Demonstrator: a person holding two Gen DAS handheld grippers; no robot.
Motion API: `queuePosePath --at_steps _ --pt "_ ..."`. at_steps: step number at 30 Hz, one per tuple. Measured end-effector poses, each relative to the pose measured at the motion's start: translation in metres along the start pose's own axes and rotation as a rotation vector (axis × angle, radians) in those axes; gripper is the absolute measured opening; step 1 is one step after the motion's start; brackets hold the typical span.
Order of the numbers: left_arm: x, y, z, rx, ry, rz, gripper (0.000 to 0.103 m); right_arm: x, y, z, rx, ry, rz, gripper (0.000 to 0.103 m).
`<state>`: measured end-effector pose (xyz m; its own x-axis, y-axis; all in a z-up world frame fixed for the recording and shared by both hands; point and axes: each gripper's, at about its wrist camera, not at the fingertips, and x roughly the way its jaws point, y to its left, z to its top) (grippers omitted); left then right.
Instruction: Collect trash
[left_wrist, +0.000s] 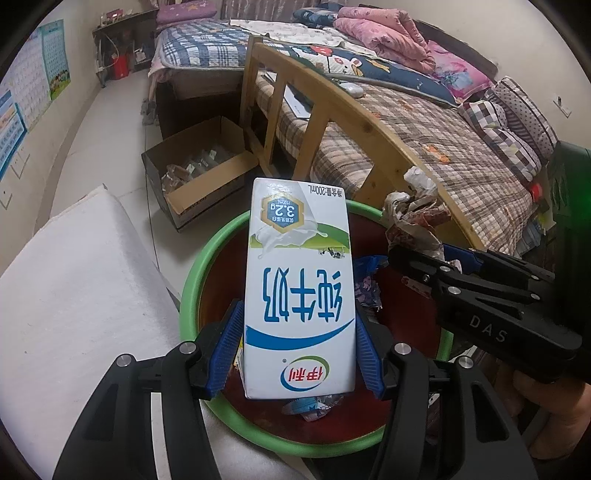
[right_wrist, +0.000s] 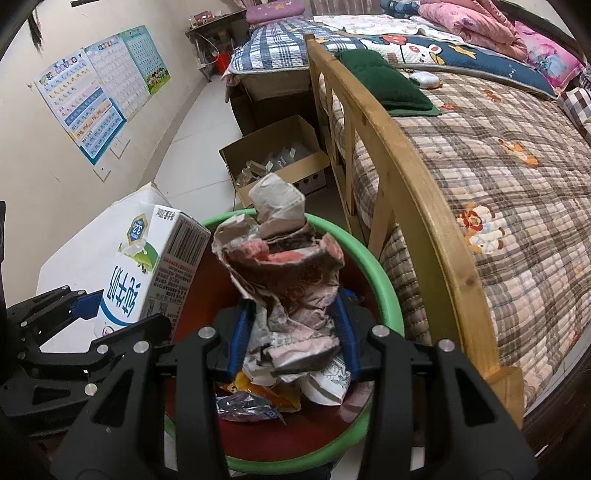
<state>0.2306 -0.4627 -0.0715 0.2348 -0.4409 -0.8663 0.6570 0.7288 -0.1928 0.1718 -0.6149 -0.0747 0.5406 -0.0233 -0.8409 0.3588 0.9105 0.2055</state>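
The left gripper (left_wrist: 299, 354) has its blue fingers (left_wrist: 227, 350) pressed on the two narrow sides of a white milk carton (left_wrist: 299, 291), which it holds upside down, print inverted, over the mouth of the bin (left_wrist: 192, 291). The right gripper (right_wrist: 291, 339) has its fingers (right_wrist: 238, 341) closed on a crumpled wad of paper (right_wrist: 291, 273), patterned red, pink and white, whose top rises above the far rim of the same bin (right_wrist: 388, 291). Seen from the right wrist, the carton (right_wrist: 147, 269) hangs just beside the wad, at the left edge of the bin, with the left gripper (right_wrist: 85, 306) below it.

The bin has a green rim and a dark red inside. On its bottom lie more scraps: a blue and silver wrapper (right_wrist: 247, 406) and an orange wrapper (right_wrist: 258, 391) under the wad.

To the left of the bin is a white foam slab (left_wrist: 85, 280). Behind the bin an open cardboard box (left_wrist: 199, 166) sits on the pale floor (left_wrist: 110, 122), with clear packets inside. To the right stands a bed (right_wrist: 480, 166) with a wooden footboard (right_wrist: 406, 184) and a plaid quilt. Farther back are a second bed (left_wrist: 199, 44) with a blue checked cover, a pink blanket (left_wrist: 384, 29), and learning posters (right_wrist: 99, 92) on the left wall.
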Motion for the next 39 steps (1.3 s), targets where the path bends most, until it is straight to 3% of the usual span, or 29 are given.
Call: queuePosePath --at_steps 26,27,29,30,31,34,39 --pt "-0.003 0.011 -0.026 -0.021 0.040 0.017 0.055 0.000 0.010 -0.026 -0.001 0.043 -0.007 0.042" --pt "-0.003 0.013 -0.026 -0.024 0.040 0.014 0.057 -0.001 0.010 -0.026 0.000 0.042 -0.008 0.044" --pt "-0.007 0.016 -0.025 -0.037 0.019 0.014 0.082 -0.001 0.012 -0.026 0.000 0.043 -0.011 0.054" --pt "-0.010 0.017 -0.025 -0.039 0.008 0.013 0.086 -0.003 0.013 -0.025 0.001 0.037 -0.014 0.066" --pt "-0.011 0.017 -0.025 -0.039 0.003 0.010 0.088 -0.005 0.014 -0.025 0.001 0.027 -0.024 0.077" --pt "-0.012 0.018 -0.028 -0.033 0.013 0.007 0.093 -0.012 0.014 -0.022 0.007 0.004 -0.044 0.093" --pt "-0.025 0.026 -0.040 -0.034 0.011 0.030 0.095 -0.023 0.018 -0.020 0.007 -0.012 -0.038 0.098"
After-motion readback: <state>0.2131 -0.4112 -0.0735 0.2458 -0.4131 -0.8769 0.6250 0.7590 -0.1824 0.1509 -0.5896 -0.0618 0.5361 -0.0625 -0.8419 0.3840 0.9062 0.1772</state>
